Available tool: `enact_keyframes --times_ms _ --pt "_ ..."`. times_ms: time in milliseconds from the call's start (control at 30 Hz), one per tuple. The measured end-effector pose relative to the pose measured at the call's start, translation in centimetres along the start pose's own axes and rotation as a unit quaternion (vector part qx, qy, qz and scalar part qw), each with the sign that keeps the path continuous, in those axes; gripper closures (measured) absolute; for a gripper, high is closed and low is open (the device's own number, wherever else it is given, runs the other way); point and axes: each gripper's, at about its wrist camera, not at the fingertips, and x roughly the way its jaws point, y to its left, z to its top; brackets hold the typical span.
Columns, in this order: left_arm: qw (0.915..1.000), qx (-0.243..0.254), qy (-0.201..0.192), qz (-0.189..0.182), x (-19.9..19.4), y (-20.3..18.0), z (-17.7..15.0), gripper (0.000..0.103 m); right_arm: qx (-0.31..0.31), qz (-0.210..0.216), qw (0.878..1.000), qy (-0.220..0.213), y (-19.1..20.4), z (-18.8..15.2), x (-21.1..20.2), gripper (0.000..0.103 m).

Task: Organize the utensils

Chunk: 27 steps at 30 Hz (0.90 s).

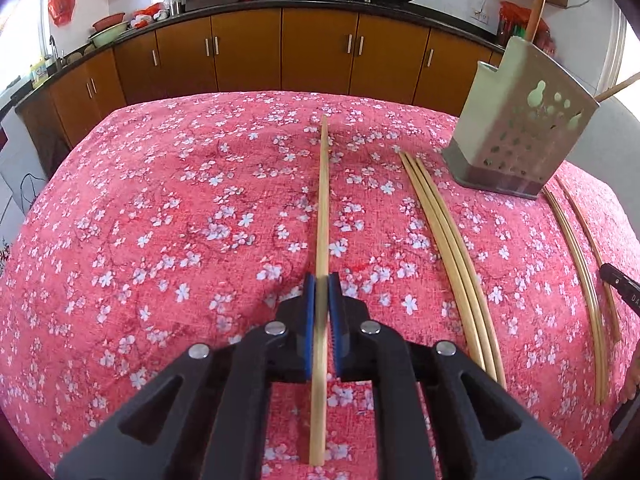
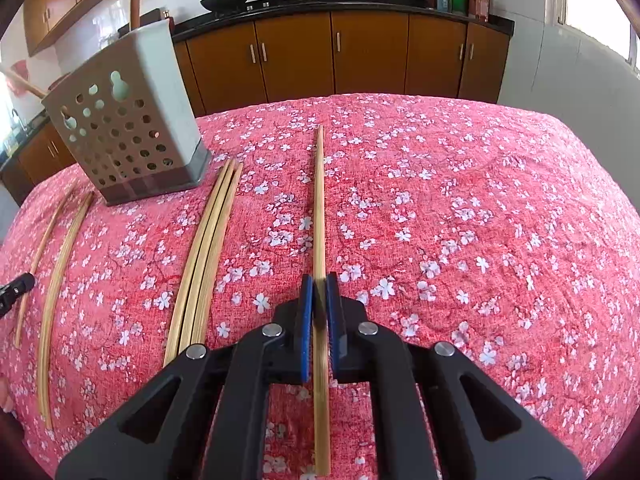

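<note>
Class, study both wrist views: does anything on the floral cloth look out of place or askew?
Yes. Loose chopsticks lie scattered on the tablecloth beside the perforated holder rather than inside it. Each gripper, left and right, is shut on one chopstick.

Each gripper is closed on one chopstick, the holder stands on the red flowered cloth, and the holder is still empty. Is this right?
Not quite: the holder is not empty. The right wrist view shows wooden handles sticking out of its top. The rest holds: the left gripper and right gripper each clamp a chopstick over the cloth.
</note>
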Motion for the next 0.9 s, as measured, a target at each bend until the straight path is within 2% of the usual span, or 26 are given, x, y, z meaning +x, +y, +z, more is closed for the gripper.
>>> enact_keyframes --times_ms 300,900 --pt "0.9998 -0.013 -0.001 -0.016 0.03 0.45 -0.01 0.092 0.005 0.004 1.000 0.000 -0.23 0.00 -0.05 0.095" --pt "0.9996 -0.020 -0.002 -0.021 -0.17 0.49 0.04 0.092 0.007 0.003 1.000 -0.001 -0.14 -0.08 -0.24 0.095"
